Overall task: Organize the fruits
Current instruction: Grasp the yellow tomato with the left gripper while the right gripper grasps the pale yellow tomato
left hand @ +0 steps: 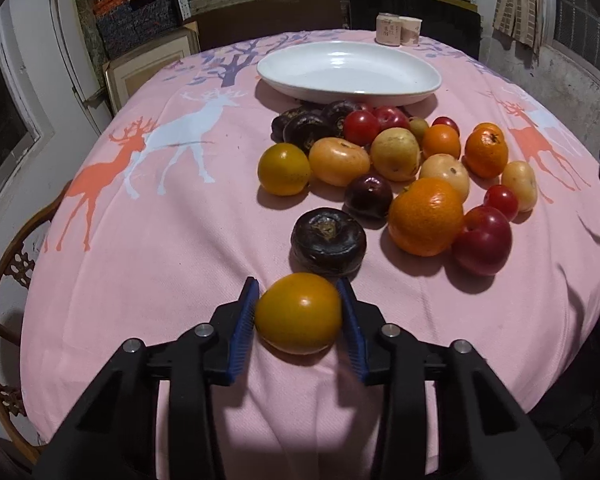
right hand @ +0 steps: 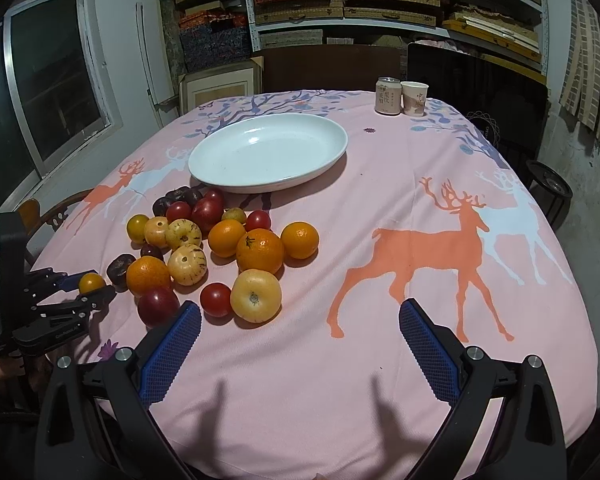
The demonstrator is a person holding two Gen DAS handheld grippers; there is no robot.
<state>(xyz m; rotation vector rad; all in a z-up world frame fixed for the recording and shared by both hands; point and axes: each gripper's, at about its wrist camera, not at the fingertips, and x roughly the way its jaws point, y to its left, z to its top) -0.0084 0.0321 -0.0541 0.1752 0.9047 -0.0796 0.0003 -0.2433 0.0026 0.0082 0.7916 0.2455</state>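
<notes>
Yellow-orange fruit (left hand: 299, 312) clamped in left gripper (left hand: 300, 308) jaws; right gripper (right hand: 300, 320) jaws apart (can (right hand: 387, 96) writing perhaps Chinese).

Fruit pile (right hand: 220, 248) before plate (right hand: 268, 152); right side clear.

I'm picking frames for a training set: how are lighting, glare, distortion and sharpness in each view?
Left wrist view: heavy fisheye bulge, dark corners; a glare spot on the yellow-orange fruit between the left gripper pads; soft shadows under the fruit; sharp. Right wrist view: same curving, straight shelves bend; sheen on the white plate; finger shadows of the right gripper on the tablecloth.
</notes>
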